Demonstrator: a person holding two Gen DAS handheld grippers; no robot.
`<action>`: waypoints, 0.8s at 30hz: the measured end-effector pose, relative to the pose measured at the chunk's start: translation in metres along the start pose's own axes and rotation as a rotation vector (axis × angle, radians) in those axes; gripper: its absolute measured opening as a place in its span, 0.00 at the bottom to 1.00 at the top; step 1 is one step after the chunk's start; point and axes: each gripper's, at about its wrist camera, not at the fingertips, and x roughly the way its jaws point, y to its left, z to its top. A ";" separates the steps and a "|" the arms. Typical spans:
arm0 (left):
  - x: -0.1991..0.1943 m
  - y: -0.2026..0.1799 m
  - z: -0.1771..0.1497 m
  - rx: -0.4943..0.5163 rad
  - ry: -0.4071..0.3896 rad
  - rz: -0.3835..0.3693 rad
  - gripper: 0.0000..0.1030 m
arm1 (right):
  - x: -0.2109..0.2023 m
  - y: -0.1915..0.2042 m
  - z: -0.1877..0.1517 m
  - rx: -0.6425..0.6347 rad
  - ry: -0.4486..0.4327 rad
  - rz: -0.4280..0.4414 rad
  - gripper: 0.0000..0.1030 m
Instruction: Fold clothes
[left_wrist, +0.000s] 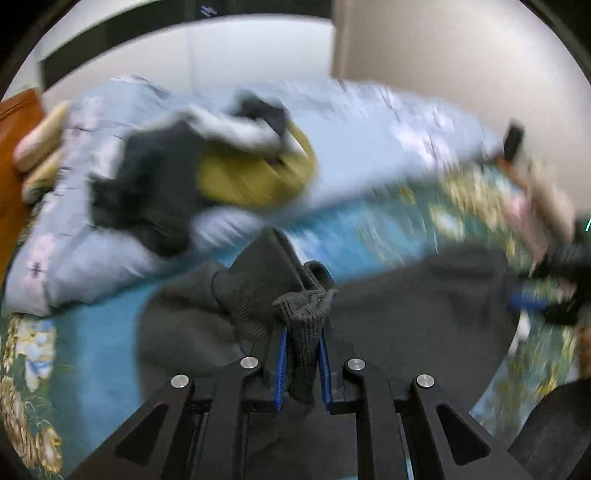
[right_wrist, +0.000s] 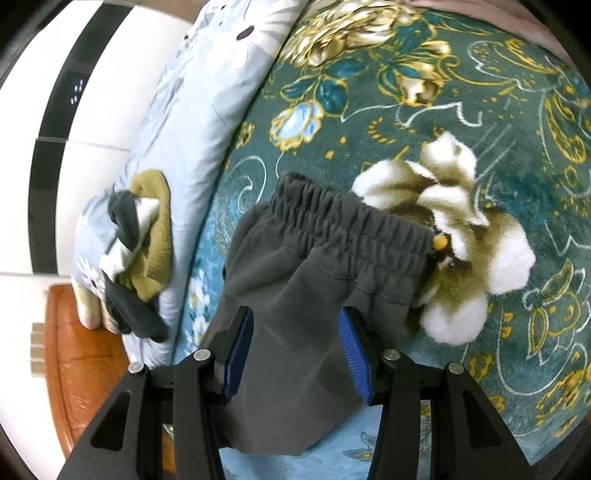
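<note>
**Grey trousers held at a cuff over the bed**

The left gripper (left_wrist: 302, 354) is nearly closed, its blue pads (left_wrist: 281, 369) pinching a ribbed knit cuff (left_wrist: 304, 317) of the grey trousers (left_wrist: 406, 317). The cuff bunches up between the pads and sticks out past their tips. Beyond it the rest of the grey cloth spreads across the near part of the bed, on a teal blanket (left_wrist: 369, 240) patterned with gold and white flowers. This view is badly blurred, so finer detail of the cloth cannot be made out.

The right gripper (right_wrist: 295, 354) stands wide, with its two blue pads (right_wrist: 354, 354) well apart. The grey trousers (right_wrist: 295, 295) lie between and under the fingers, but whether the pads touch the cloth cannot be told. The gathered elastic waistband (right_wrist: 351, 225) lies just beyond the fingertips, running across the blanket (right_wrist: 480, 110) and reaching a large white flower printed on it.

To the left in the right wrist view, a pale blue quilt (right_wrist: 192, 110) with a flower print lies along the bed's edge beside the blanket. On it sits a small heap of other clothes (right_wrist: 147, 240): an olive-yellow piece, a dark one and a white one, tangled together. The same heap (left_wrist: 221, 166) shows far left in the left wrist view, on the quilt (left_wrist: 92, 240).
</note>
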 end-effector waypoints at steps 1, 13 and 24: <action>0.011 -0.009 -0.005 0.014 0.037 0.004 0.15 | -0.003 -0.003 0.001 0.014 -0.007 0.015 0.49; 0.017 0.012 -0.017 -0.182 0.196 -0.300 0.42 | -0.010 -0.028 0.008 0.174 -0.049 0.135 0.50; 0.055 0.073 -0.023 -0.336 0.256 -0.093 0.50 | -0.009 -0.022 0.009 0.141 -0.081 0.084 0.53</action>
